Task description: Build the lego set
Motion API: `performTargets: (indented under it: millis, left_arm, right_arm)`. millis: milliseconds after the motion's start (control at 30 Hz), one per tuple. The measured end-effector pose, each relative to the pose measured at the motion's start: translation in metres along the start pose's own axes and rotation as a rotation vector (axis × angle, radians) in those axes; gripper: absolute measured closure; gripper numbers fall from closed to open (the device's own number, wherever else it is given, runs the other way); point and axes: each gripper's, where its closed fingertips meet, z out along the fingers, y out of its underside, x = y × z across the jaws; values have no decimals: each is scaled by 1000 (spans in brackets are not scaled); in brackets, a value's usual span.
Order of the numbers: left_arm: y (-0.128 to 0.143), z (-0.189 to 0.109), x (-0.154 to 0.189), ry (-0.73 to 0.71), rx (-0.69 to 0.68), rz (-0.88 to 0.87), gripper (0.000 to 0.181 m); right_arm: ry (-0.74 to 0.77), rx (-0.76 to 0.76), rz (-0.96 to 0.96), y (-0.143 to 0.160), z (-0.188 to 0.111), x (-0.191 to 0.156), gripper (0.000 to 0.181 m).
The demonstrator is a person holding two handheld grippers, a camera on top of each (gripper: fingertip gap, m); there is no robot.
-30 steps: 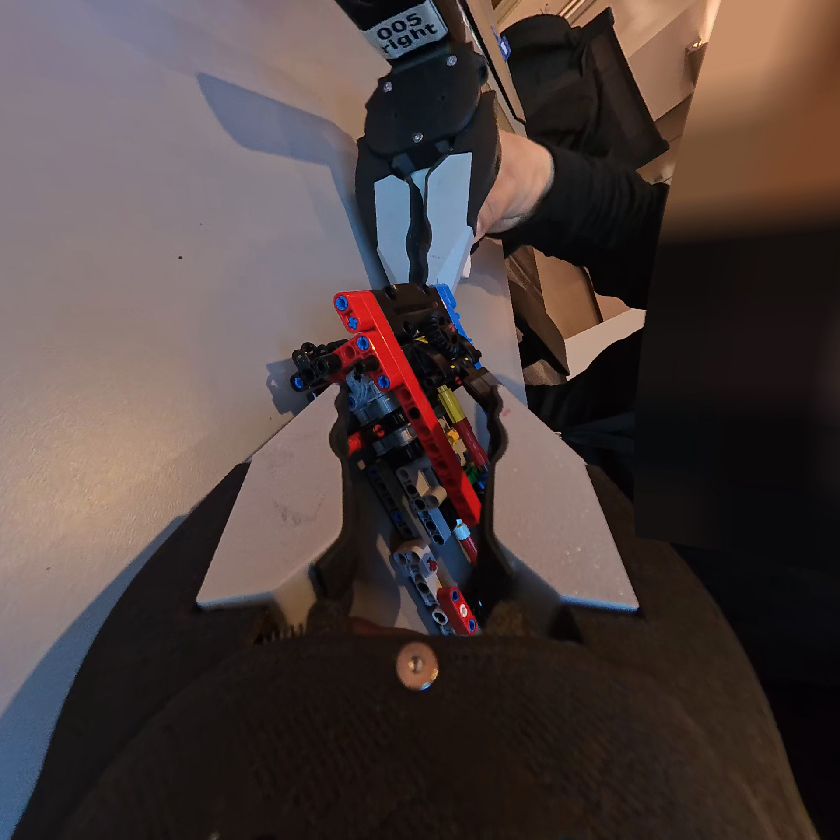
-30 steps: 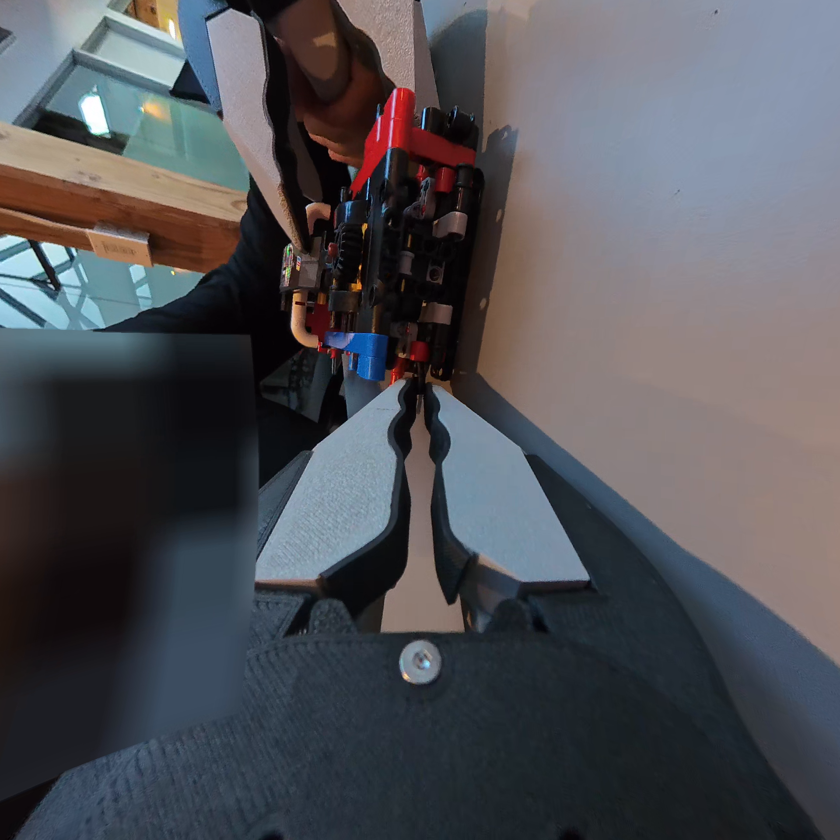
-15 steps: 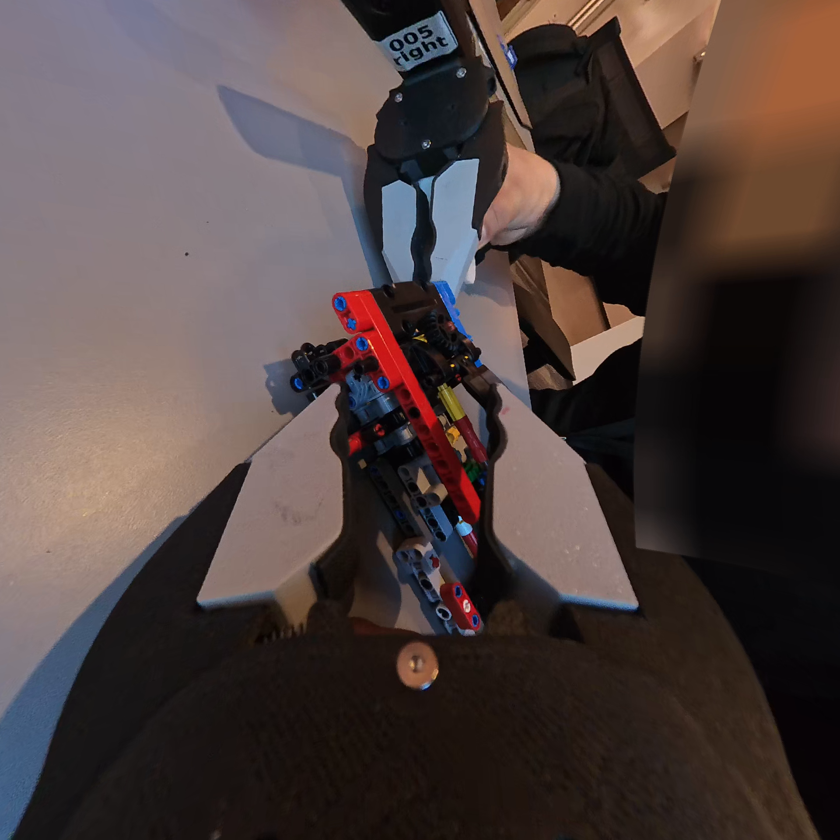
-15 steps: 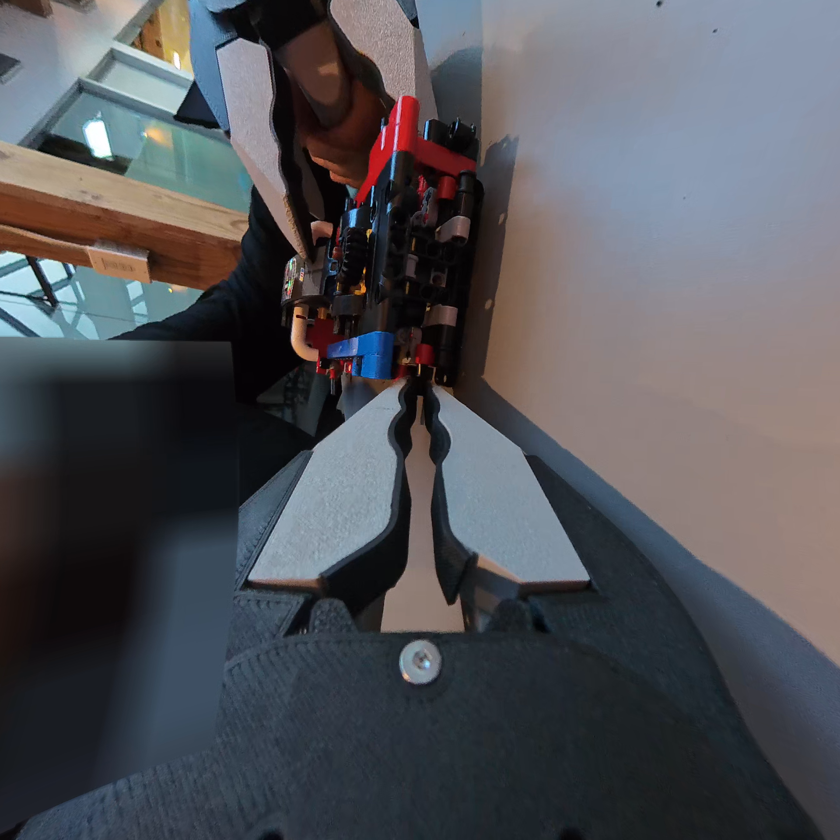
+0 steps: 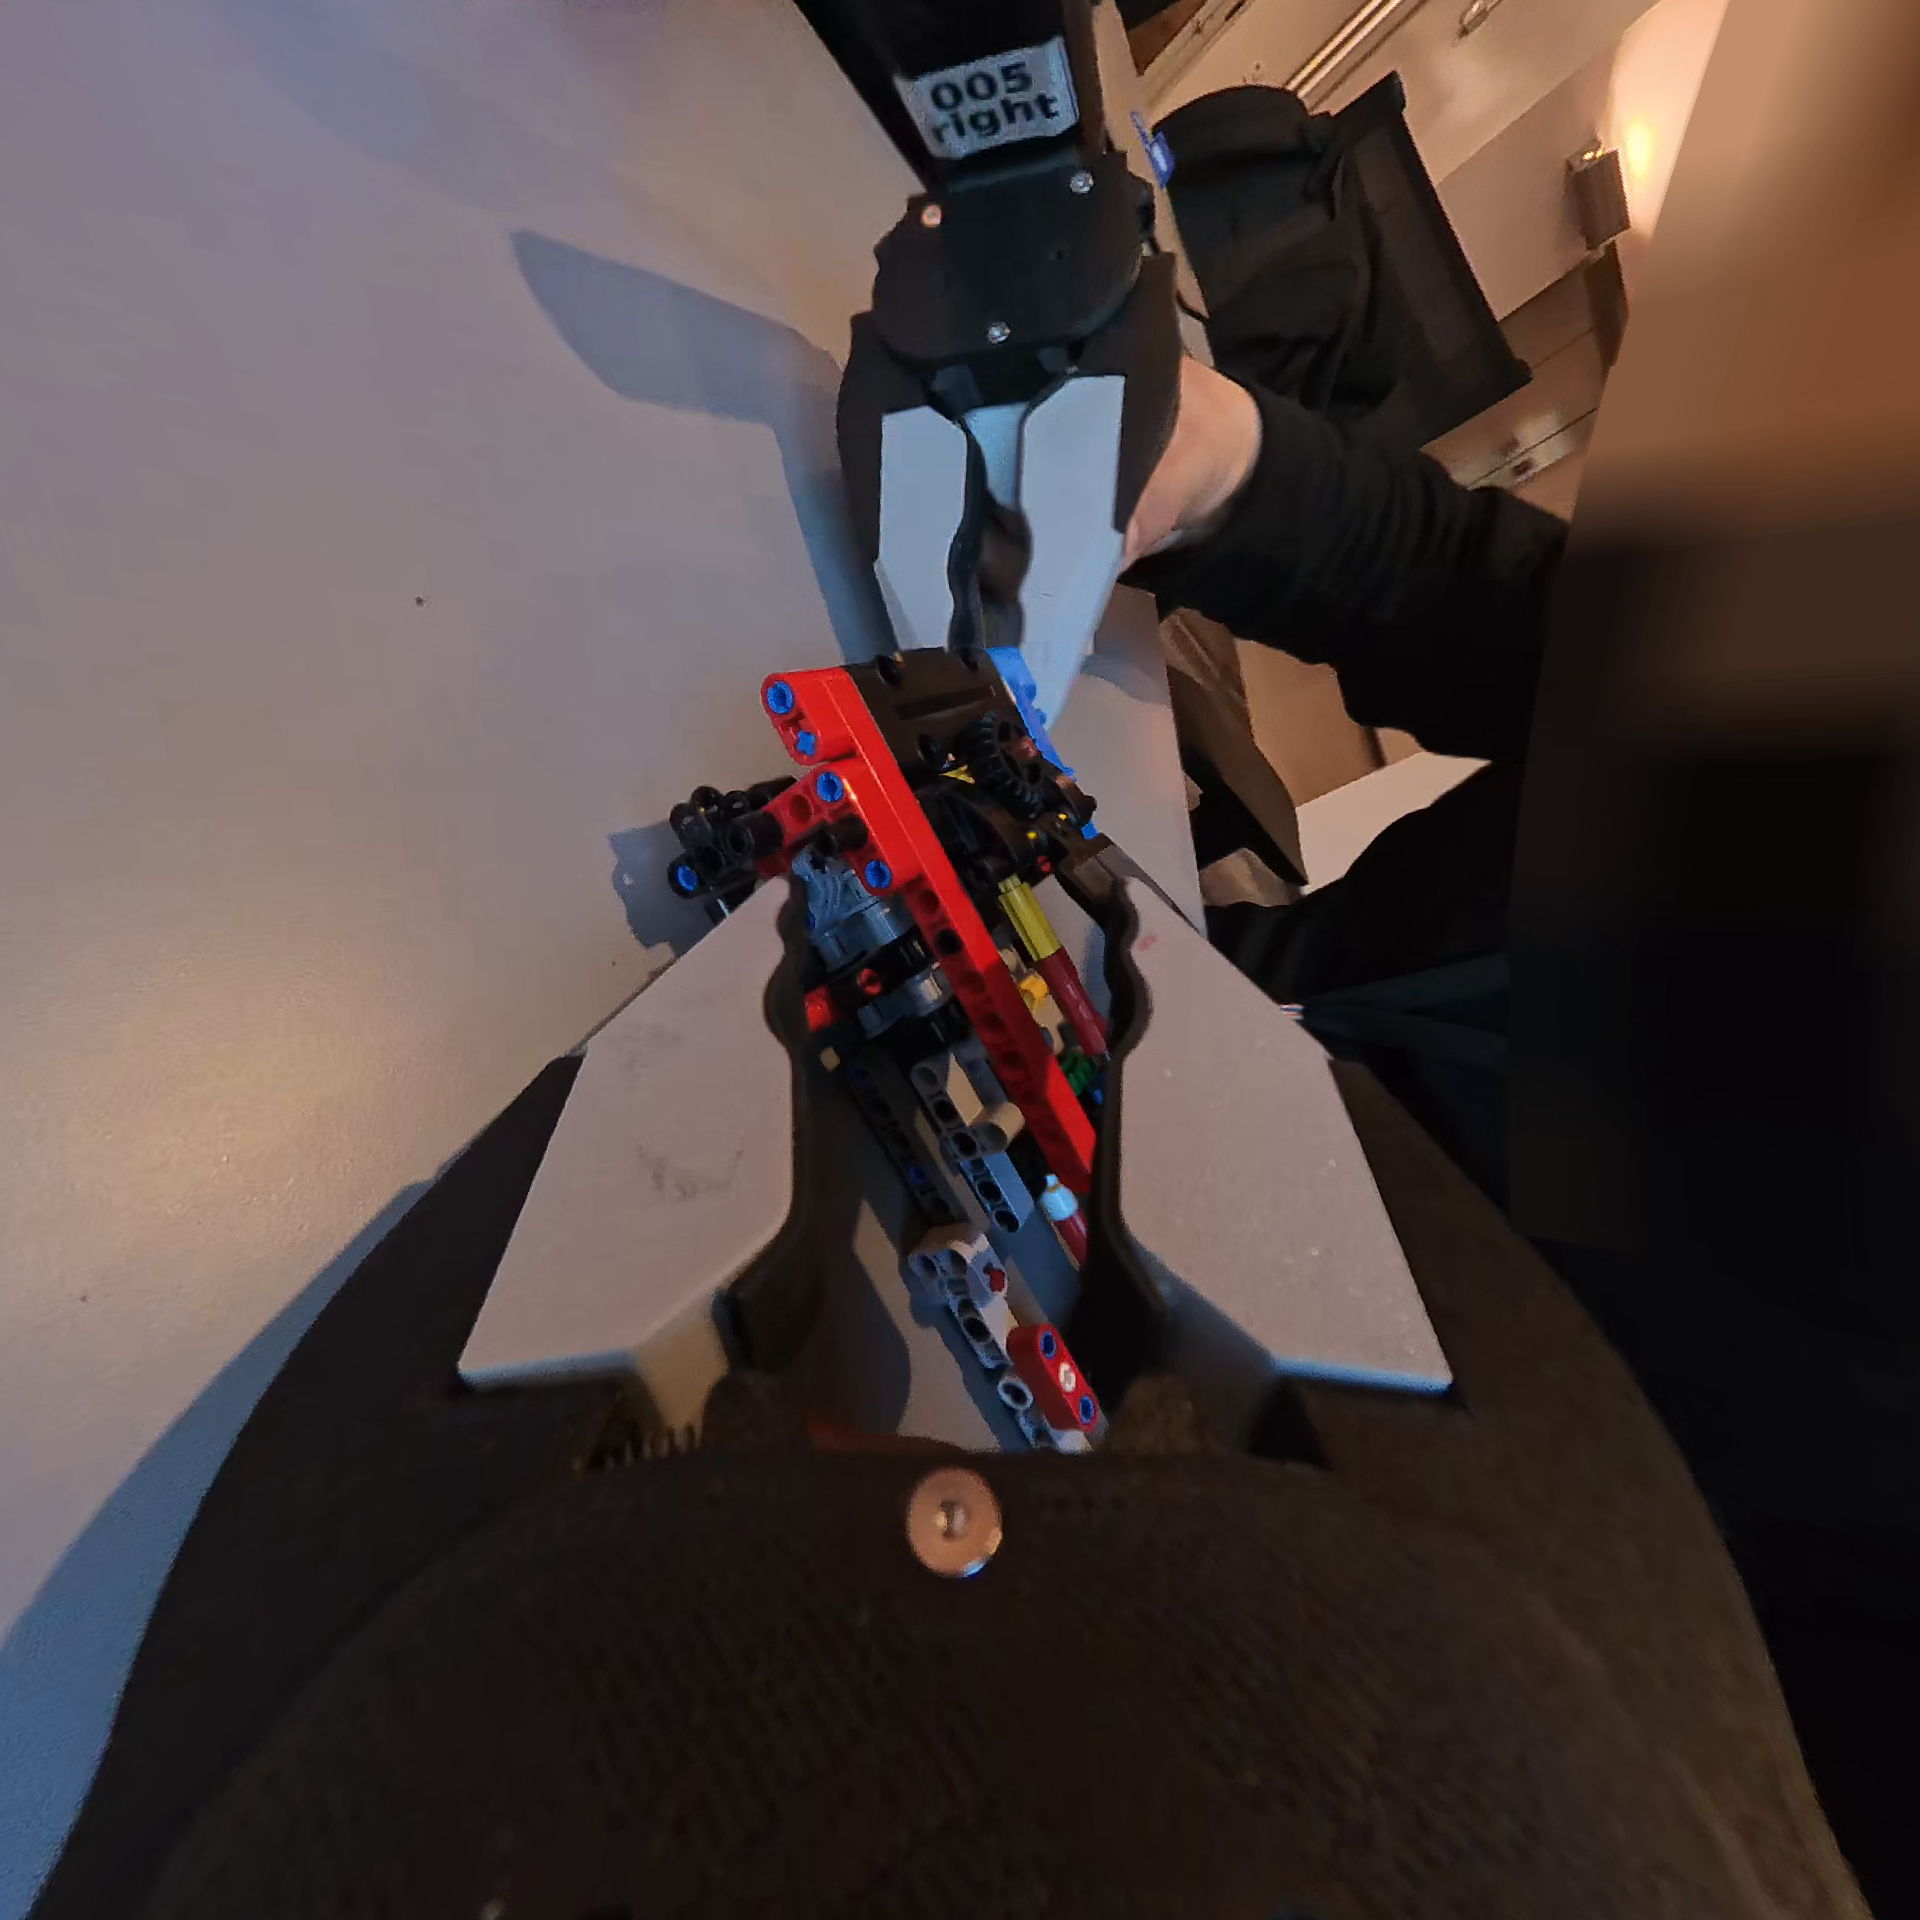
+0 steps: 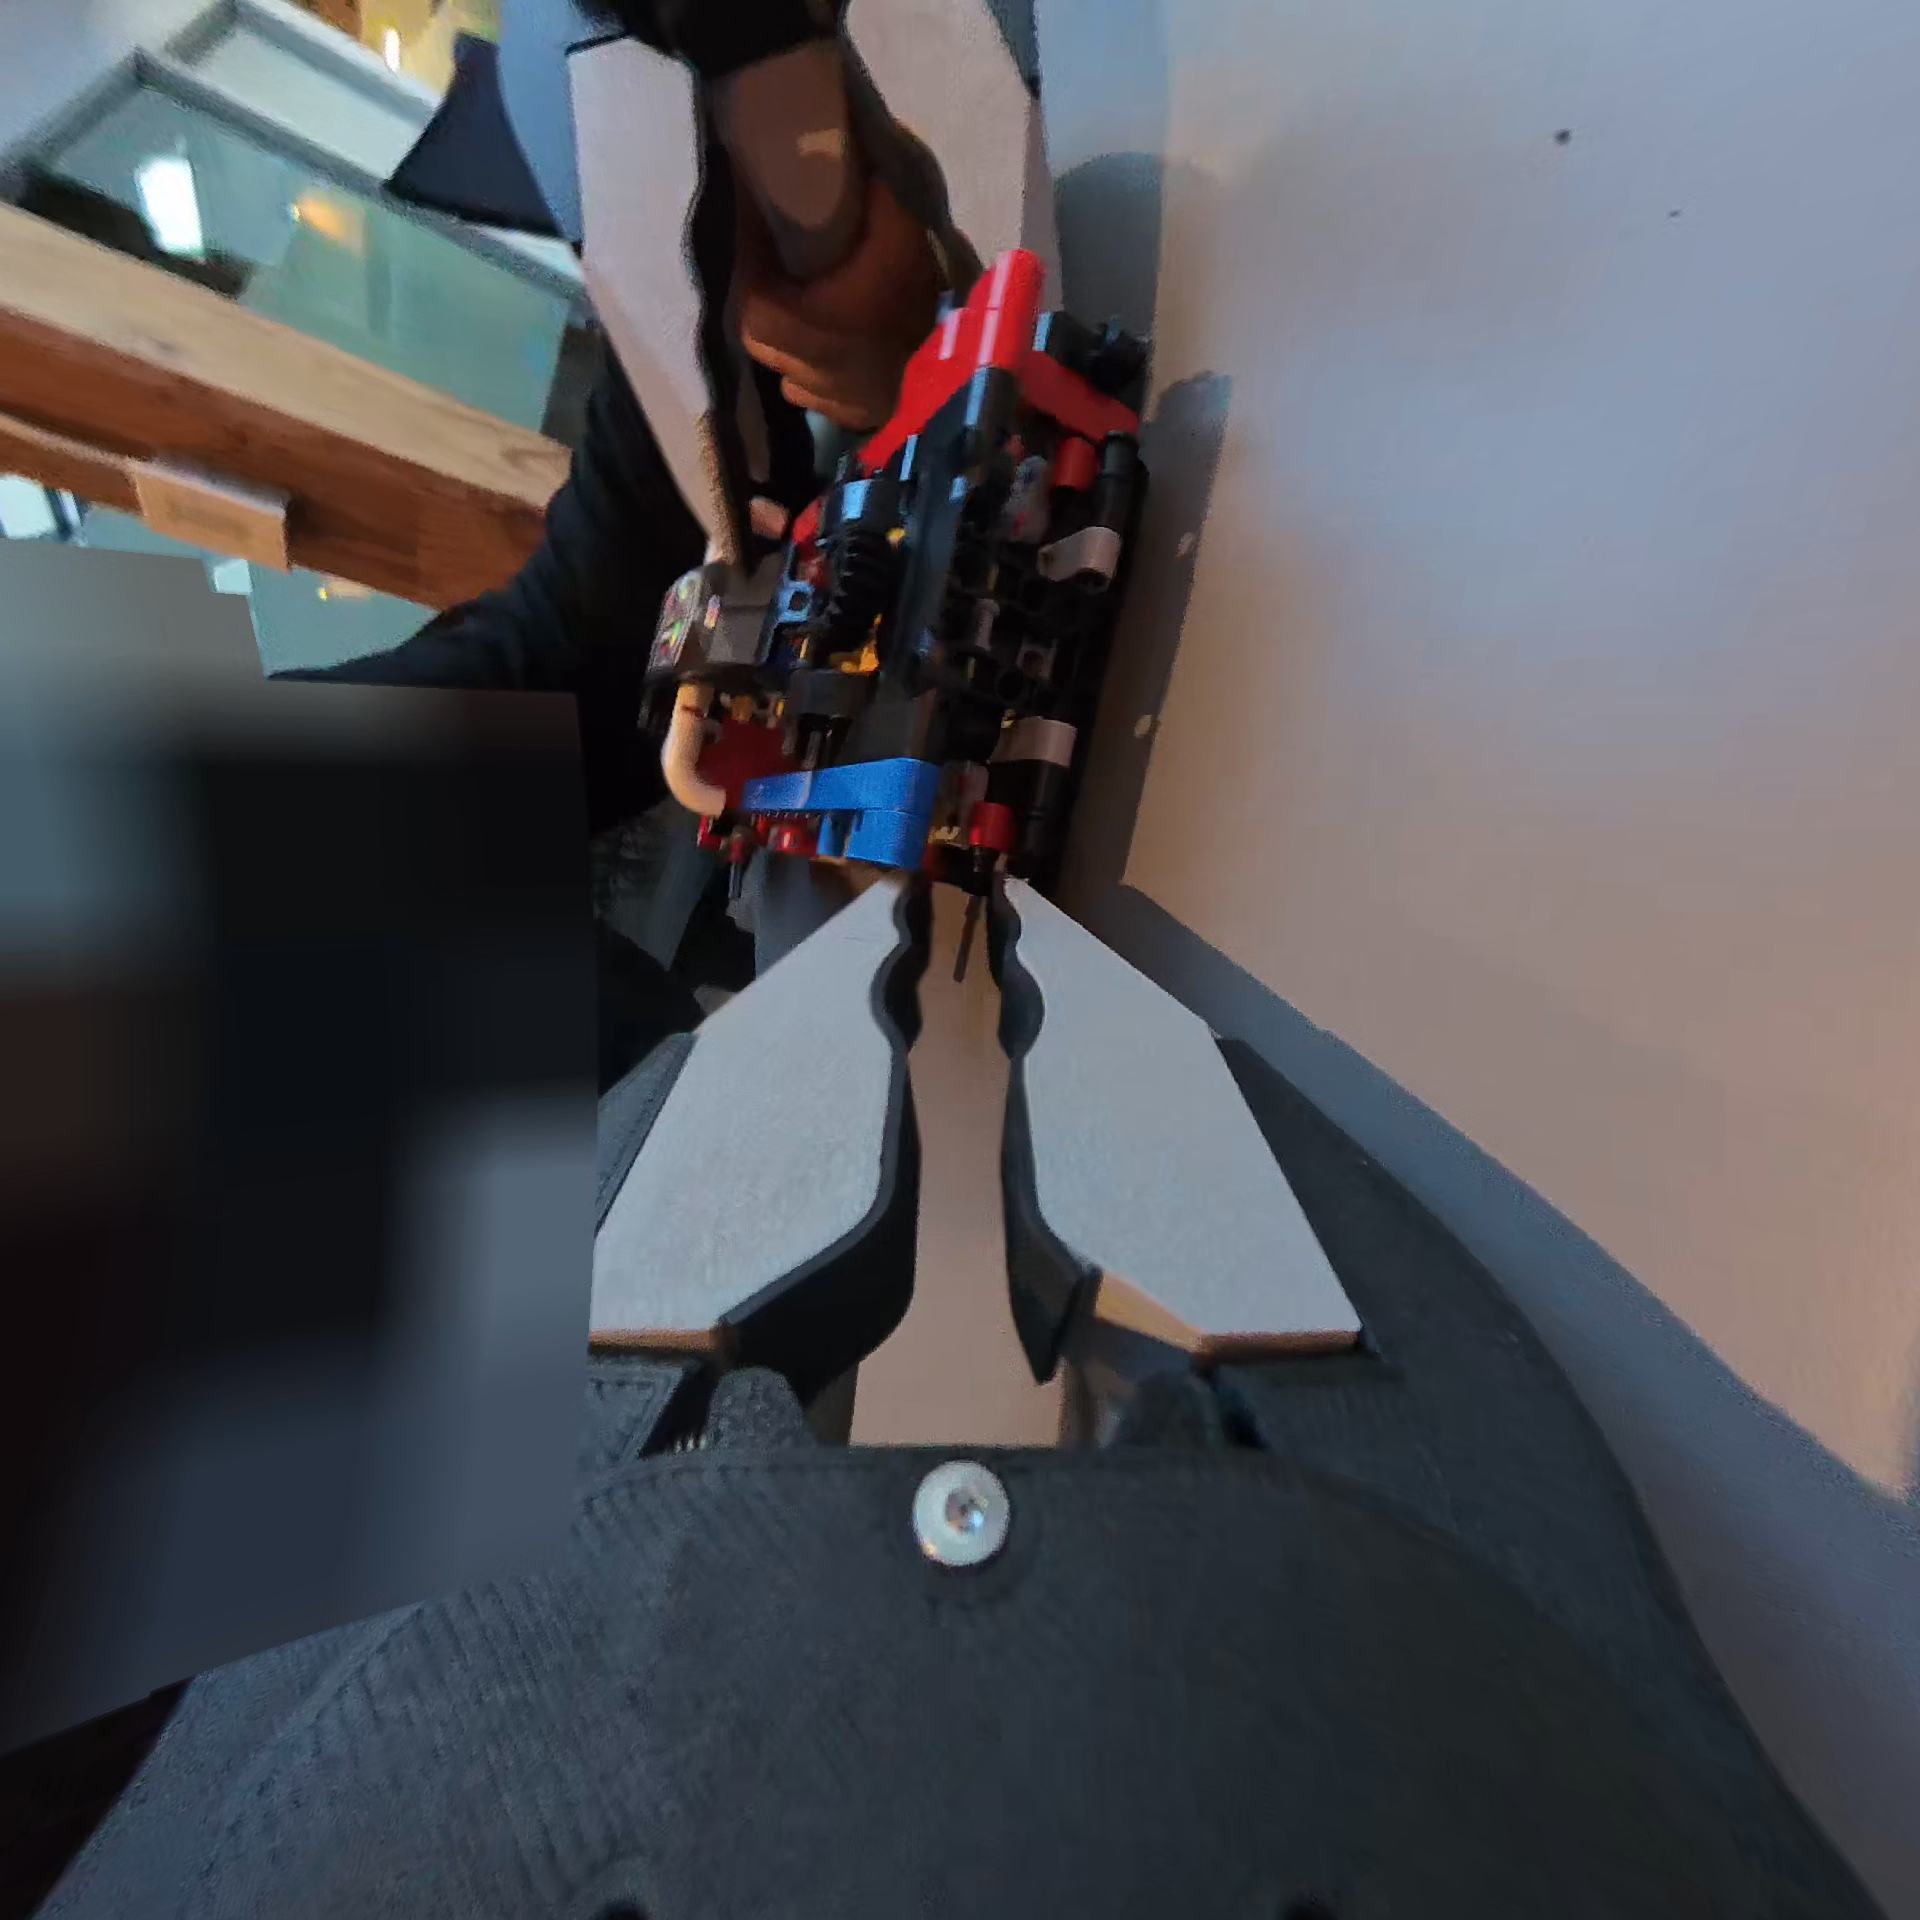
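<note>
a: where do the tongs stand?

b: the left gripper (image 5: 951,914) is clamped on the lego model (image 5: 935,935); its two grey fingers (image 5: 665,1143) press the model's sides, and the build fills the gap between them from the palm out past the tips toward 12 o'clock. in the right wrist view the same gripper (image 6: 821,488) comes down from 12 o'clock onto the model (image 6: 914,634).

a: and the right one?

b: the right gripper (image 6: 951,904) is narrowly parted, jaws a small way apart. a thin black pin (image 6: 966,935) pokes out of the model's near end into that gap; i cannot tell whether either pad touches it. in the left wrist view this gripper (image 5: 977,634) points in from 12 o'clock, its tips right at the model's far end, and a hand (image 5: 1195,468) in a black sleeve holds it from 2 o'clock.

a: what does the model look like?

b: a long red beam (image 5: 966,956) runs its length, with black, grey and yellow parts beside it and black connectors with blue pins at 9 o'clock. seen from the right gripper, a blue piece (image 6: 842,810) crosses the near end, just at 11 o'clock of the tips.

a: and around it?

b: the model lies against a pale table (image 5: 312,727), near its edge. a wooden beam (image 6: 260,416) shows at 10 o'clock in the right wrist view.
</note>
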Motion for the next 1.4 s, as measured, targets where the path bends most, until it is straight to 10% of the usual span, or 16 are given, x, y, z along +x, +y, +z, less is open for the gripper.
performTargets:
  millis: [133,433,633,967,1400]
  left_arm:
    - [0,-1,0,-1,3,-1,126]
    - [-3,-9,4,13,37,20,124]
    - [-10,-49,-12,-205,154,66,106]
    - [-58,-87,-69,-720,83,165,115]
    - [-41,-90,-67,-750,185,44,125]
  right_arm:
    - [-89,26,-141,12,-19,-21,173]
    - [296,192,-696,-12,-52,-14,152]
    - [618,467,-966,-18,-140,-24,143]
    - [567,675,-898,0,-208,-24,134]
    - [953,797,-851,-8,-274,-3,141]
